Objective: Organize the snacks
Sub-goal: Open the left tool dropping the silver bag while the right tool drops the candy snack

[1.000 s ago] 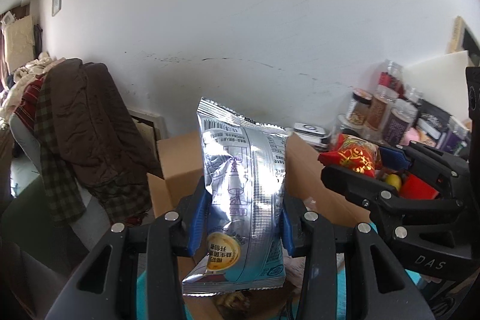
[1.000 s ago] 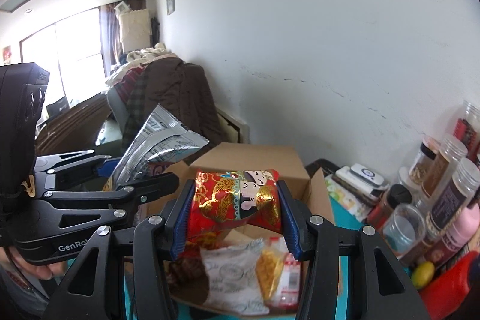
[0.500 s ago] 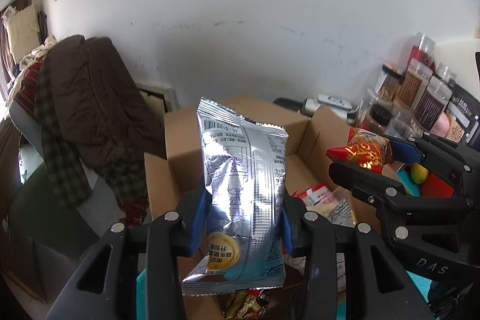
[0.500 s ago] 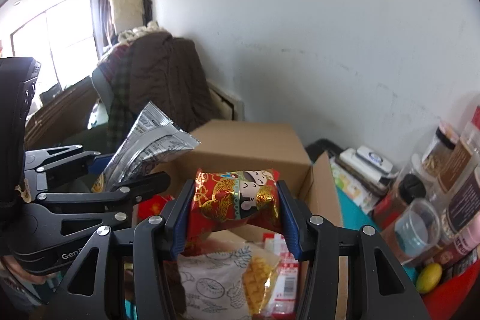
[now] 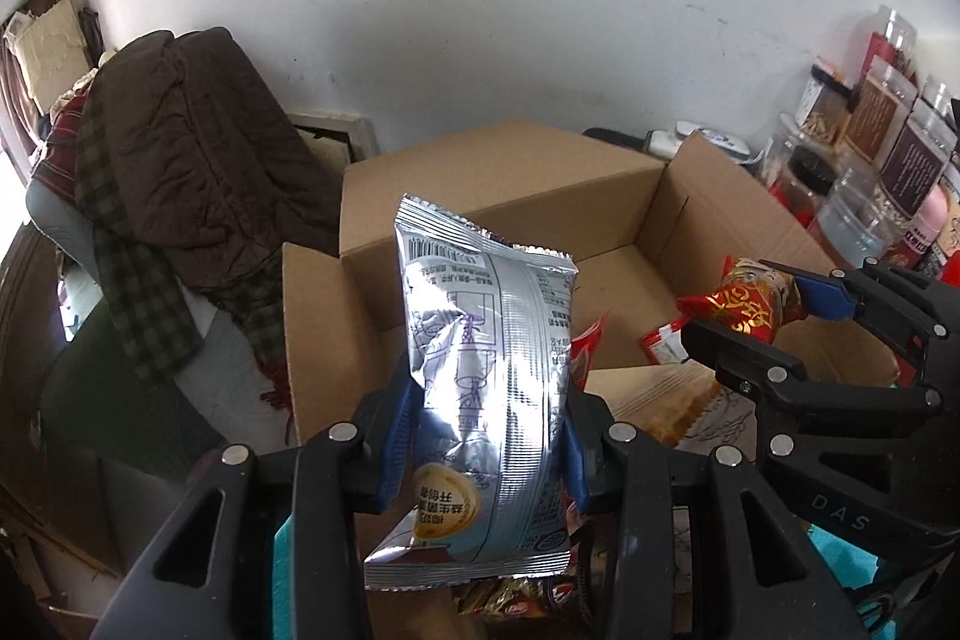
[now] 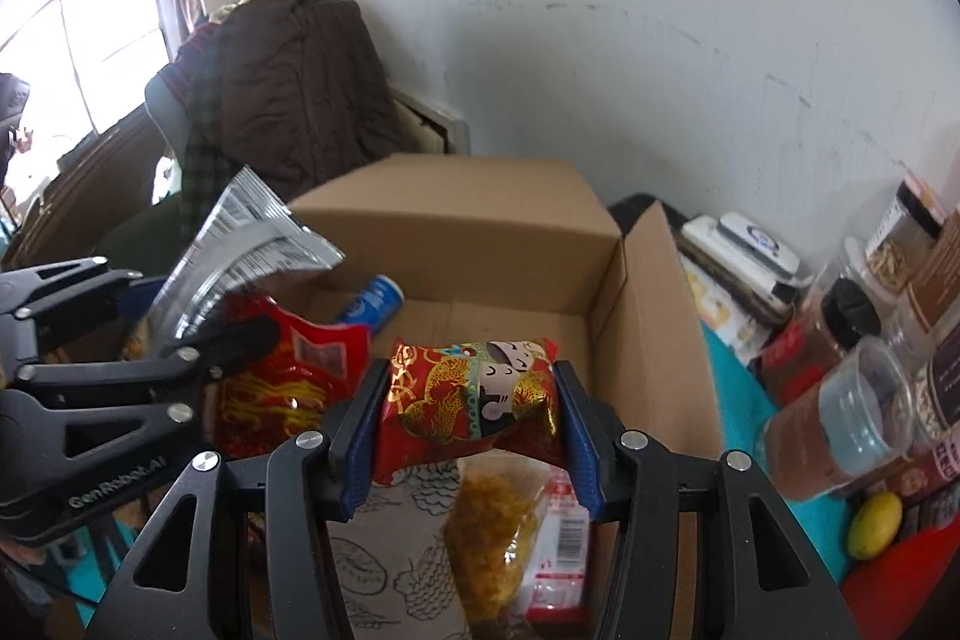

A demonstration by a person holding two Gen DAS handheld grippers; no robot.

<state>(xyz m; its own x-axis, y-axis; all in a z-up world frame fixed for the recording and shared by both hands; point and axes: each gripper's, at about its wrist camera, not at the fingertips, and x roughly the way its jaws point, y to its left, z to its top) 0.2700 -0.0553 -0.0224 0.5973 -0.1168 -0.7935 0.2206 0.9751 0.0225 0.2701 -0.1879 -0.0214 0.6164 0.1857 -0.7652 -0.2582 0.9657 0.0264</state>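
Note:
My left gripper is shut on a silver foil snack bag, held upright above the near left part of an open cardboard box. The bag also shows in the right wrist view. My right gripper is shut on a red and gold snack pack above the box; it also shows in the left wrist view. Several snack packets lie in the box, among them a red bag, a clear bag of yellow snacks and a blue can.
Jars and bottles stand on a teal surface to the right of the box, with a yellow lemon. A chair draped with a brown coat stands to the left. A white wall is behind the box.
Both grippers have tilted and moved down toward the box with their snacks still held. More of the box's inside and its contents show now.

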